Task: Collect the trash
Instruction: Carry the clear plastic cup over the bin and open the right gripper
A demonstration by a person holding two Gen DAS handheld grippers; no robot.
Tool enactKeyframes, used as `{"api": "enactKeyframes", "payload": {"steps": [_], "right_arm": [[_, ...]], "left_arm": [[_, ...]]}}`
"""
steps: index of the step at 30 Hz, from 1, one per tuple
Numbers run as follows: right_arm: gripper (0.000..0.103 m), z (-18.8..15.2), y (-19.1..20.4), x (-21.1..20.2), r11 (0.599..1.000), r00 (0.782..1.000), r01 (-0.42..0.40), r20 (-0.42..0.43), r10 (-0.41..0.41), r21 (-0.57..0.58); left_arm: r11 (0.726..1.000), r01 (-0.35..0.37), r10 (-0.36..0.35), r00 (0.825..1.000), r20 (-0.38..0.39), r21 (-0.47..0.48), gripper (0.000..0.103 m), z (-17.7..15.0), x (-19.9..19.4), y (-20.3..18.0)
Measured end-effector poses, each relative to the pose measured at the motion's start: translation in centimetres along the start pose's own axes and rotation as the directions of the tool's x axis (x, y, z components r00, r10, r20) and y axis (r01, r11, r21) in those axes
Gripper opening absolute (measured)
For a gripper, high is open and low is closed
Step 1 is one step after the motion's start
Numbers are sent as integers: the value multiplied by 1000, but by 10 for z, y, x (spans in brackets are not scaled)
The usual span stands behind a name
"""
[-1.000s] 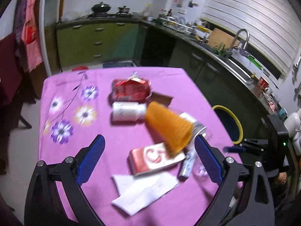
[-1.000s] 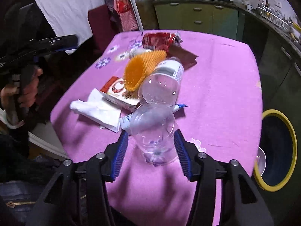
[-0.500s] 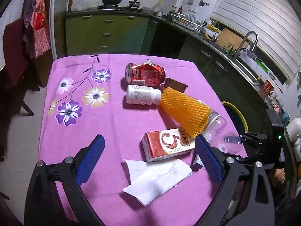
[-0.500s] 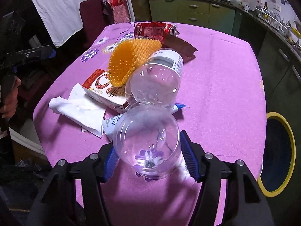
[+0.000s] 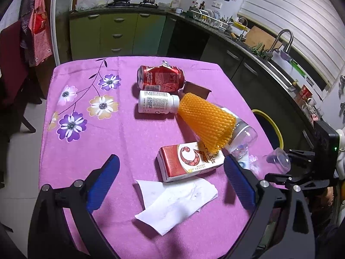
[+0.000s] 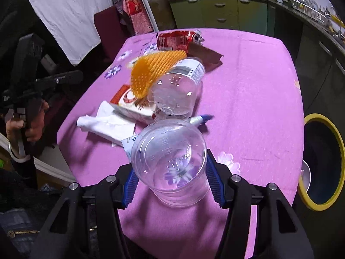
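Clear plastic cup [image 6: 170, 161]: tilted, clamped between blue pads [image 6: 212, 178]. On the purple tablecloth [image 5: 129, 138]: red can [image 5: 160, 78], white pill bottle [image 5: 158, 104], orange foam net [image 5: 207, 123], clear bottle [image 6: 179, 90], carton [image 5: 189, 161], tissue [image 5: 174, 202], all lying flat.

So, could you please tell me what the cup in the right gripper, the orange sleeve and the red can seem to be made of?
The cup, held in the right gripper, looks like thin clear plastic: the tablecloth flower shows through it, with glossy glints. The orange sleeve appears to be soft foam netting, matte with a raised mesh texture. The red can seems to be thin printed metal, probably aluminium: it is glossy and dented.
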State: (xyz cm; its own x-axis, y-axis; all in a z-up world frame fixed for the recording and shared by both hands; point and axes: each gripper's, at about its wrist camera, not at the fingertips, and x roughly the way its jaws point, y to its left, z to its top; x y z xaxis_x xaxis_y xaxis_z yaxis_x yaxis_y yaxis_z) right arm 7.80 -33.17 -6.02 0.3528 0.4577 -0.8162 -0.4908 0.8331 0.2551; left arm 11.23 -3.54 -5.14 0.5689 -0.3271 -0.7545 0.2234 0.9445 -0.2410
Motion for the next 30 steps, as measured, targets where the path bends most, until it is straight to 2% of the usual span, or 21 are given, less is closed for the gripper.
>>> {"api": "enactKeyframes", "payload": {"steps": [4,7,12,15,18,21,22,25,27,30], "right_arm": [[57,-5,5,-1,1000,999,9,-33,-10,-23],[57,-5,8,-6,1000,999,-15,-46,14,-27],[57,0,10,-30,999,1000,10,-1,-10,-41],[57,4,-2,-51,998,997,57,48,-56,-15],[57,9,-38,-71,988,984,138,102,-145,73],[58,11,-89,-82,952,957,240,120,-265,188],[59,10,-116,-83,927,944,284,101,-315,244],[60,5,-178,-71,865,917,363,30,-397,346],[60,1,-211,-58,827,902,401,-16,-430,394],[60,-5,-248,-40,790,896,418,-61,-440,449]], "left_arm": [[1000,-5,5,1000,-2,5,92,-1,0,0],[1000,-5,5,1000,-4,4,92,-1,0,0],[1000,3,-3,1000,-10,10,92,-2,2,-2],[1000,6,-5,1000,-13,21,92,-2,2,-3],[999,13,-12,1000,-10,43,92,-3,0,-6],[998,21,-21,1000,-5,58,92,-4,-2,-7],[998,25,-25,1000,-4,63,92,-4,-2,-8],[997,42,-42,999,-7,72,92,-5,-4,-9],[995,56,-55,998,-13,80,92,-6,-5,-10],[993,57,-56,998,-19,99,93,-7,-7,-13]]}}
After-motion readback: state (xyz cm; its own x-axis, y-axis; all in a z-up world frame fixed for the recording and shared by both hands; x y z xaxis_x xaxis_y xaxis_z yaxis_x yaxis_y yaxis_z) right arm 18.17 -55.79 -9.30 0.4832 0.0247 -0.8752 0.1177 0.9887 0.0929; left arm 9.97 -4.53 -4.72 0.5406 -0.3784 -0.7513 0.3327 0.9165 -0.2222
